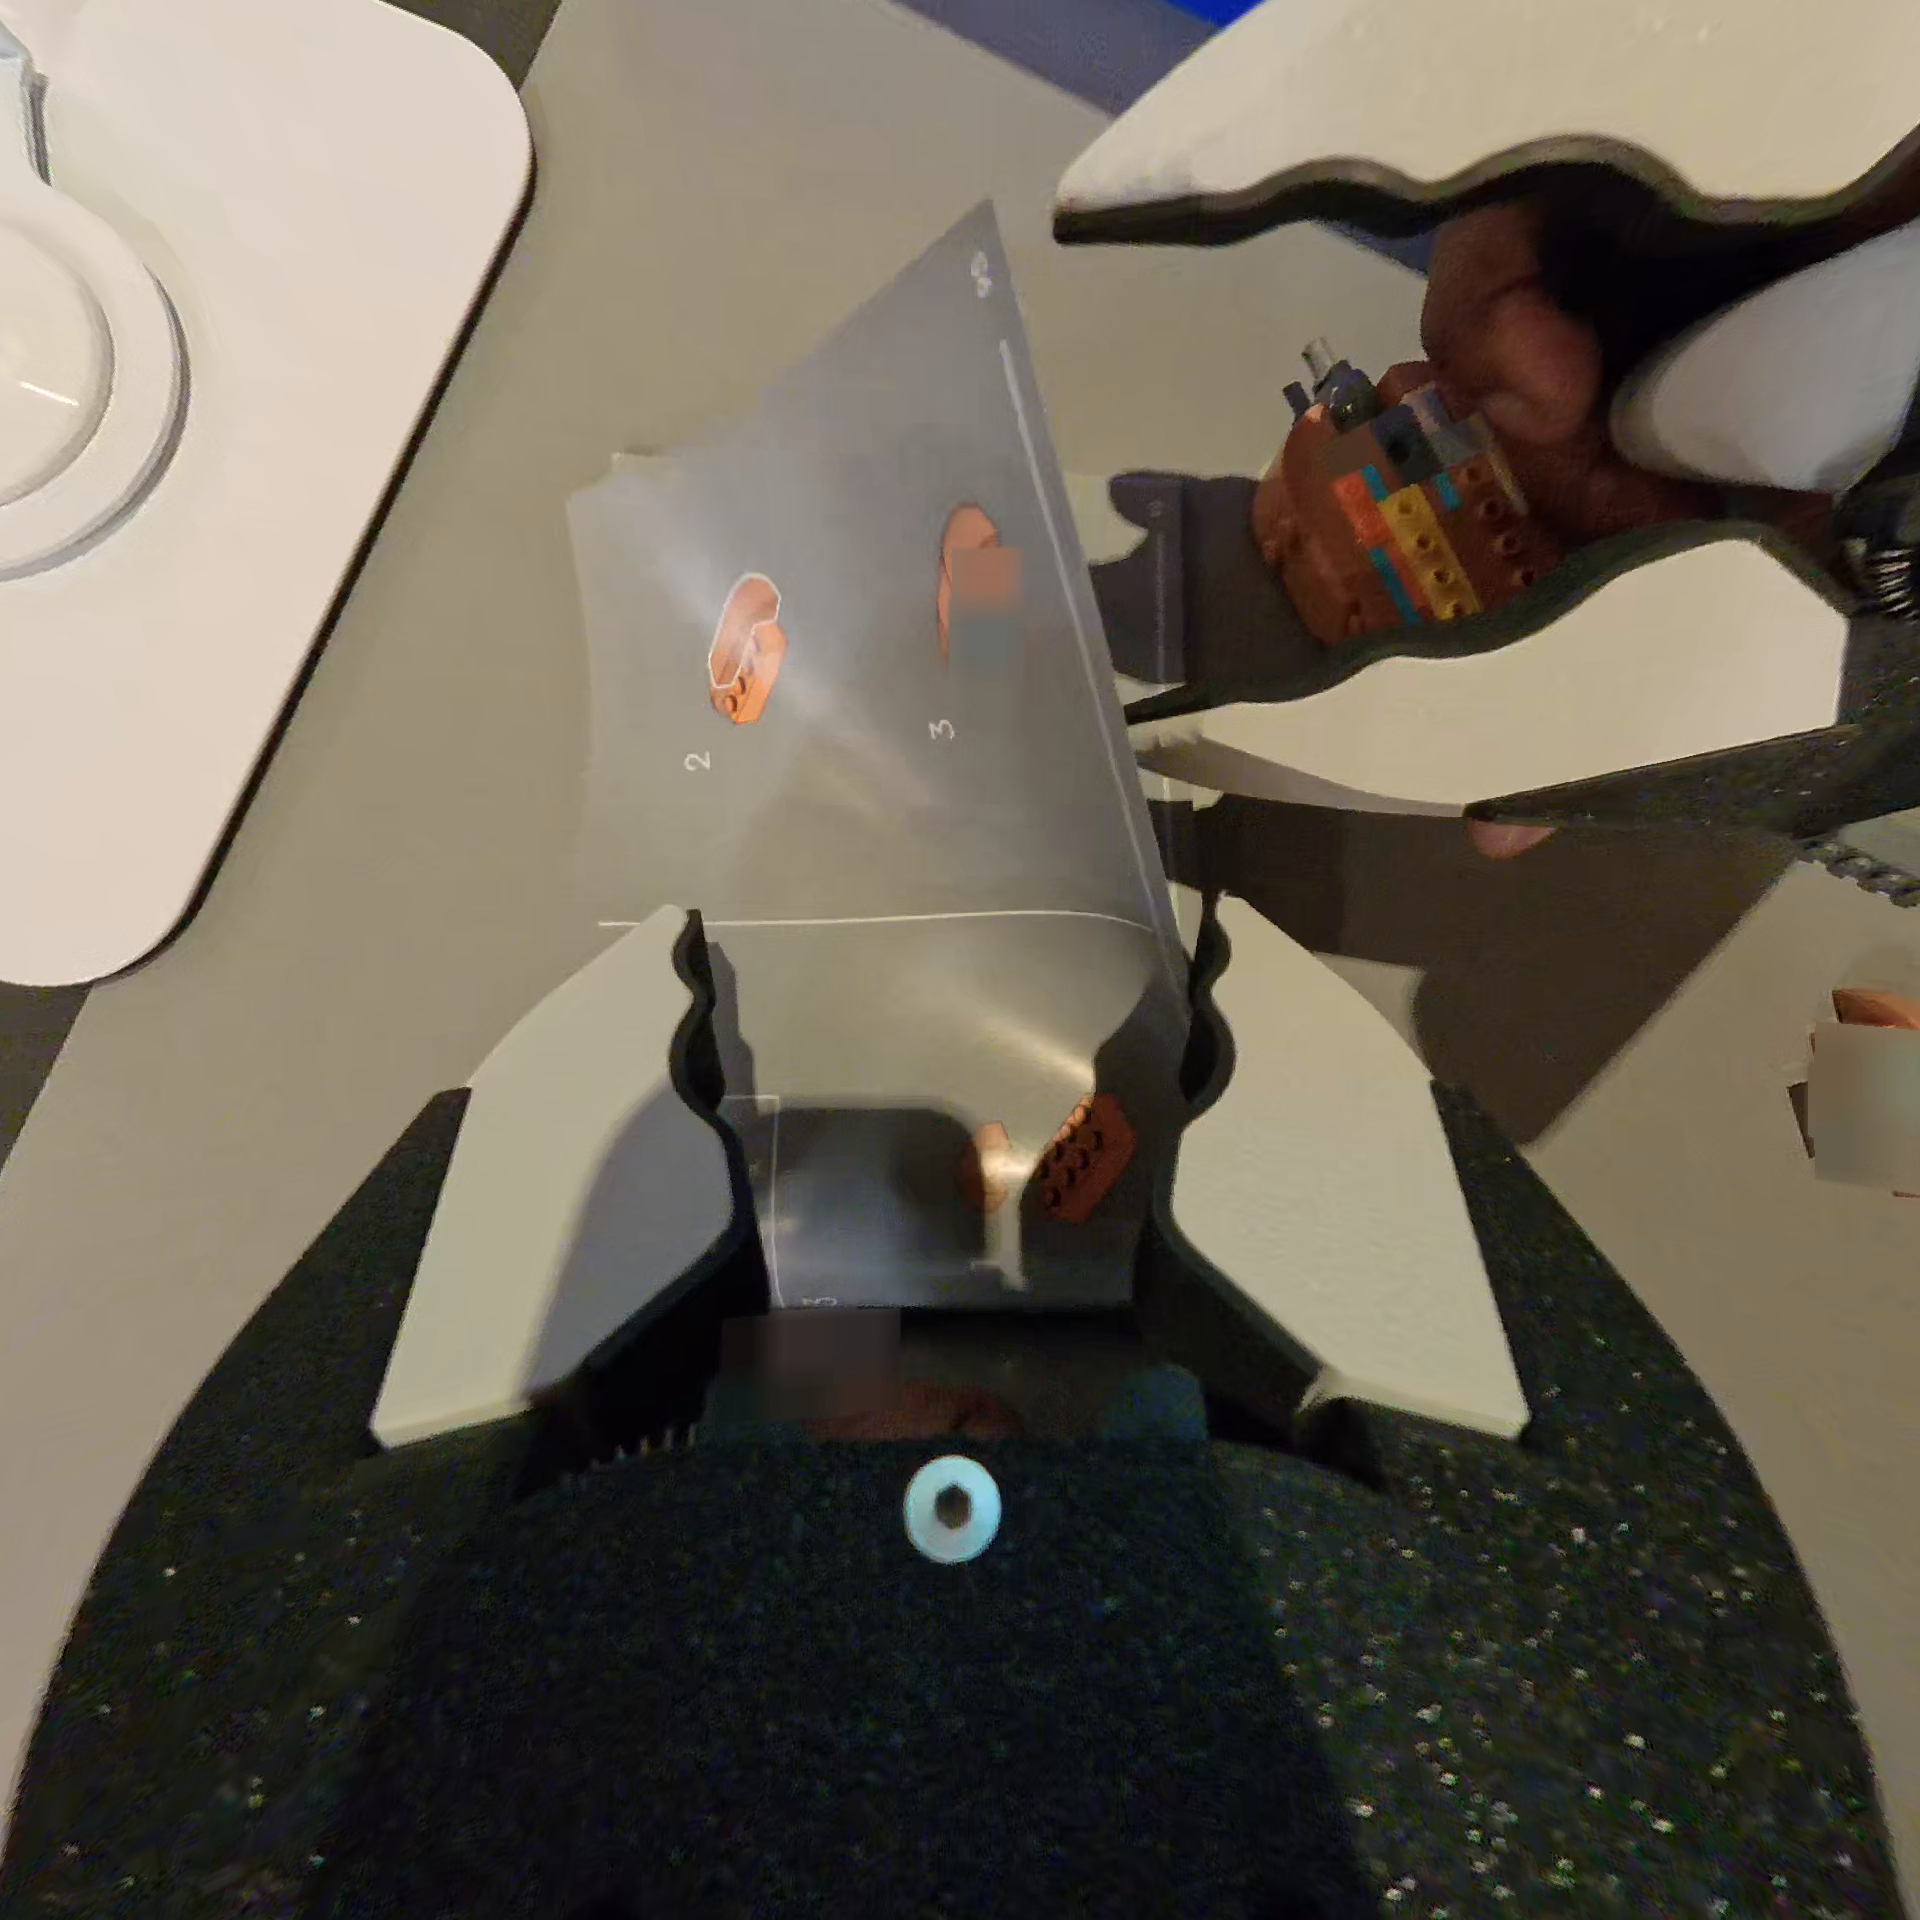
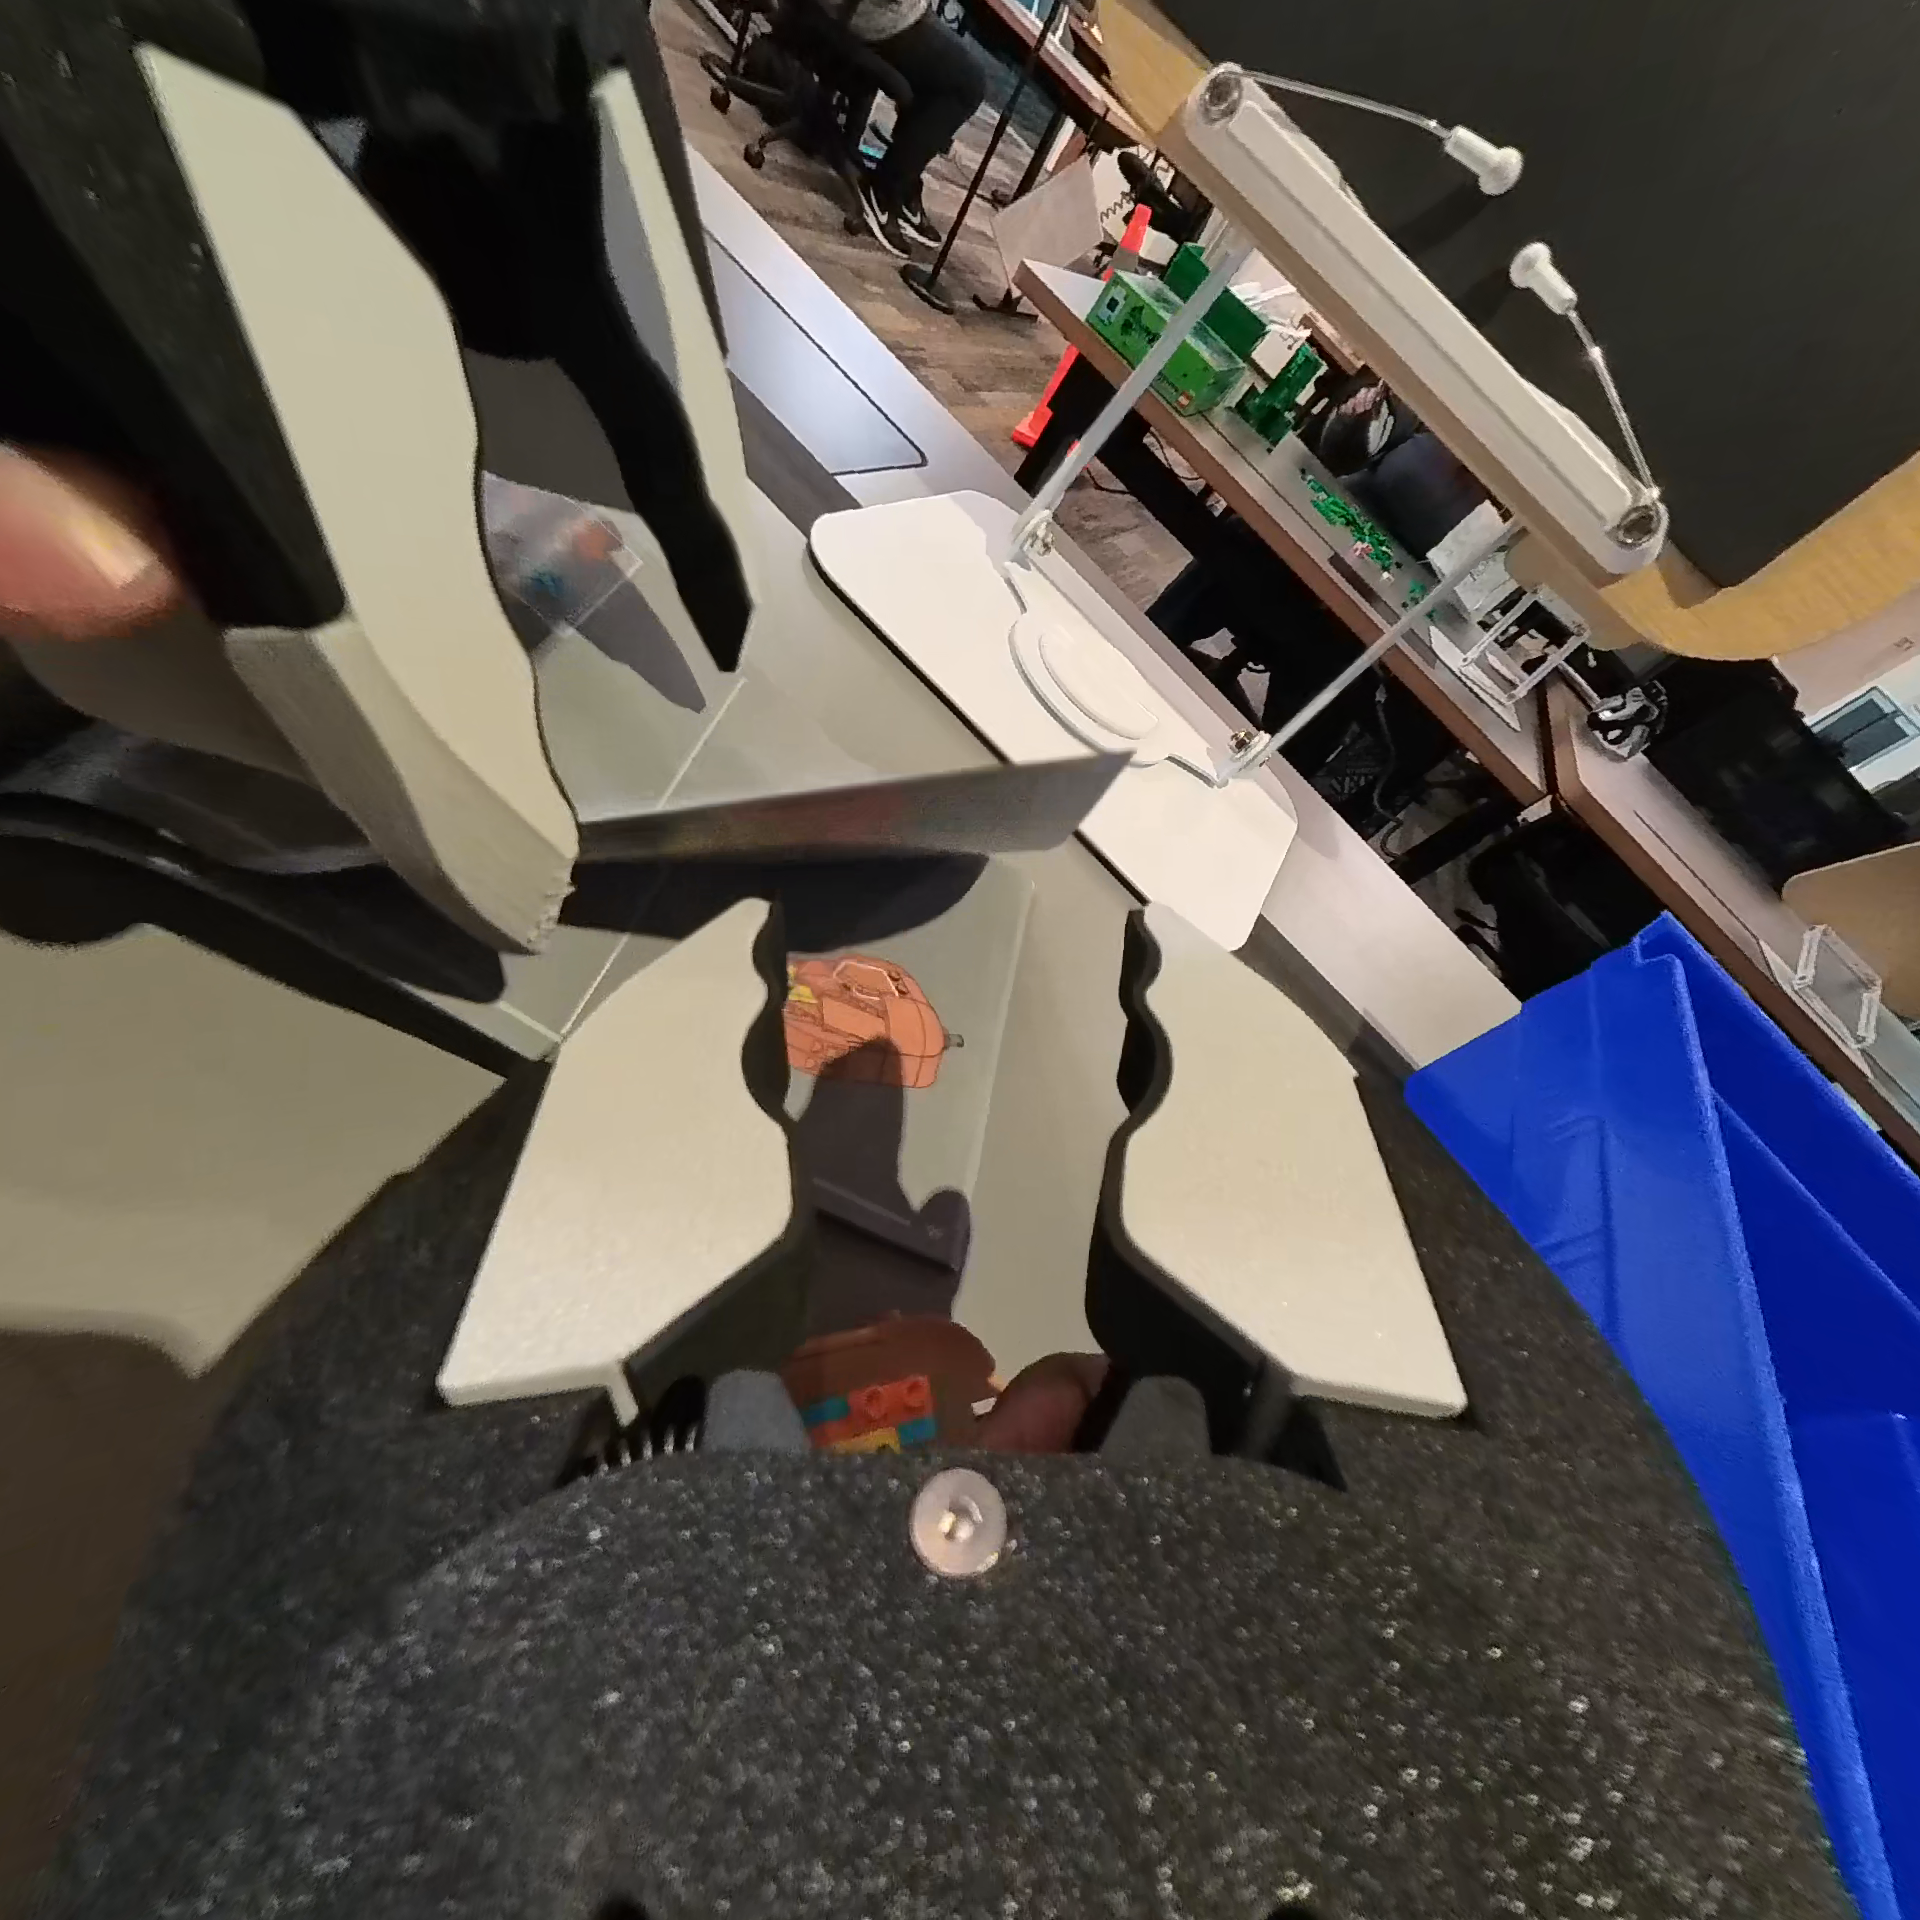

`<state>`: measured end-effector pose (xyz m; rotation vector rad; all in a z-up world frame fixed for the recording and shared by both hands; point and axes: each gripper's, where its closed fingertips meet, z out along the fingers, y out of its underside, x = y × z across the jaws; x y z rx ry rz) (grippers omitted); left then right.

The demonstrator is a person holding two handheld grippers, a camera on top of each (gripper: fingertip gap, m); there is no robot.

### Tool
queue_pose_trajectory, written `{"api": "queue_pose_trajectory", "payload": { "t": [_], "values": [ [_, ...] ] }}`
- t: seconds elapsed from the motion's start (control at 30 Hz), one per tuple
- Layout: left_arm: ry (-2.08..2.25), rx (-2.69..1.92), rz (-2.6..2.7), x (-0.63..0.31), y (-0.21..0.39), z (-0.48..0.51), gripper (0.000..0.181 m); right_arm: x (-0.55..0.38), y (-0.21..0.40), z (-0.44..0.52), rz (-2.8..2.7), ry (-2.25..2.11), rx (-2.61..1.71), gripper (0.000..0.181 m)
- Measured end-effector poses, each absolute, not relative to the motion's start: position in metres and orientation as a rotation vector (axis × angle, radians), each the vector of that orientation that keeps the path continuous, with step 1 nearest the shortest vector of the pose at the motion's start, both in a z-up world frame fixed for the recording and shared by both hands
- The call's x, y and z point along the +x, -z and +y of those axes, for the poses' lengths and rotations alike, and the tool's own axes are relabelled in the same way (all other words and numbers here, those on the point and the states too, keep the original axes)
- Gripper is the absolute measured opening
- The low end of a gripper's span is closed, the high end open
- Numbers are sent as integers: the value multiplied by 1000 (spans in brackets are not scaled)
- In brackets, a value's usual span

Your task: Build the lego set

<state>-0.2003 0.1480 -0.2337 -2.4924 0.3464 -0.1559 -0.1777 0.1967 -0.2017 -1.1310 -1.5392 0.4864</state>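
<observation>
Only my left wrist view shows the right gripper gaping around the hand-held brown brick model; my left gripper, part-open, brackets the glossy grey instruction page, grip unclear.

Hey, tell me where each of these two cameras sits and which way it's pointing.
Left wrist view: on the left gripper, looking down along its fingers at the booklet page on the table; right gripper with the lego model upper right.
Right wrist view: on the right gripper, looking across the table to the lamp base and blue bin; left gripper upper left.
Shared: page, model, lamp base, both grippers.
</observation>
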Motion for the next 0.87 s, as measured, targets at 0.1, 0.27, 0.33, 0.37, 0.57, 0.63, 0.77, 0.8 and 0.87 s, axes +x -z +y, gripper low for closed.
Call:
{"api": "queue_pose_trajectory", "payload": {
  "t": [0.1,0.27,0.33,0.37,0.57,0.63,0.77,0.8,0.87],
  "values": [
    [159,-2484,340,-202,231,147,89,-177,204,195,-1557,-473,-1143,61],
    [158,-2478,336,-204,228,146,89,-174,202,187,-1568,-517,-1193,57],
    [161,-2479,341,-204,228,146,89,-173,202,186,-1568,-542,-1229,54],
    [163,-2479,344,-204,228,146,89,-173,202,185,-1568,-555,-1245,53],
    [171,-2478,357,-202,228,145,88,-175,210,183,-1604,-534,-1235,47],
    [176,-2474,359,-201,227,145,89,-176,211,182,-1613,-538,-1227,46],
    [195,-2467,358,-200,226,145,89,-177,212,178,-1630,-548,-1200,43],
    [201,-2465,357,-200,226,145,89,-177,212,178,-1632,-553,-1197,43],
    [225,-2457,357,-199,226,144,89,-177,212,177,-1633,-560,-1193,42]
  ]
}}
